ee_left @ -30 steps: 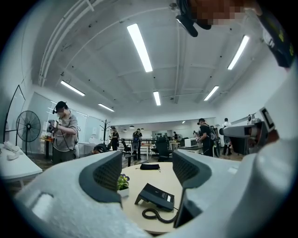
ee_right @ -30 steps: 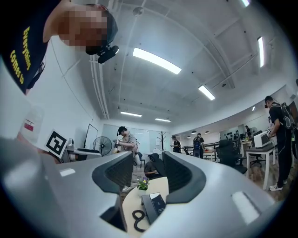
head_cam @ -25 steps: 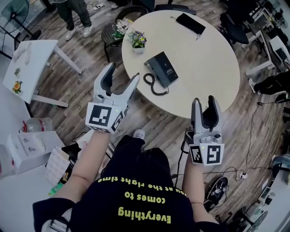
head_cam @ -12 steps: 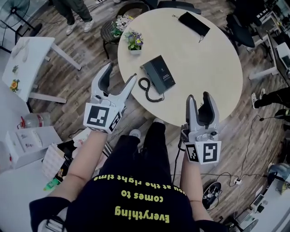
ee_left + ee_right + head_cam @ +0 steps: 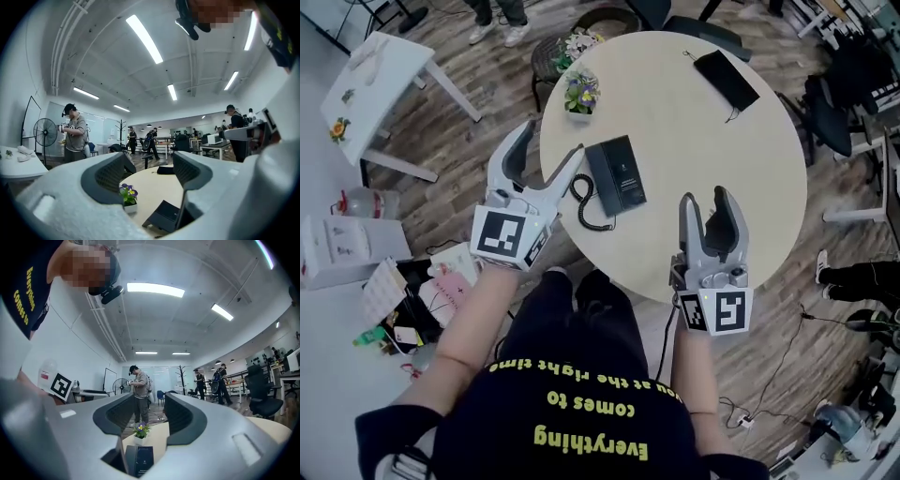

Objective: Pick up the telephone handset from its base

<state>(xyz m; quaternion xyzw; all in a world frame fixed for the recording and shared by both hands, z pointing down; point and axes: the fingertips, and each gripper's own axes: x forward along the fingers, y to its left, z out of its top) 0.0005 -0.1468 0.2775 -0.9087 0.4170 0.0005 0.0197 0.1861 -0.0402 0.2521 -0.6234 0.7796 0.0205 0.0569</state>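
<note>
The black telephone (image 5: 619,174) lies on the round beige table (image 5: 712,150), handset resting along the base's left side, its coiled cord (image 5: 584,202) trailing toward the table's near edge. My left gripper (image 5: 549,148) hovers open just left of the phone, over the table's rim. My right gripper (image 5: 705,200) is open and empty above the table's near side, right of the phone. The phone (image 5: 165,216) shows low between the jaws of the left gripper (image 5: 150,171). The right gripper (image 5: 149,416) frames the phone (image 5: 139,461) from the side.
A small flower pot (image 5: 579,94) stands beyond the phone, and a black pouch (image 5: 727,79) lies at the table's far side. A white side table (image 5: 382,67) is at upper left, chairs (image 5: 834,111) ring the far and right sides, and clutter (image 5: 394,300) covers the floor left.
Both grippers have come closer to the table. The left one now sits at the rim beside the phone and the right one is over the tabletop. Both stay open.
</note>
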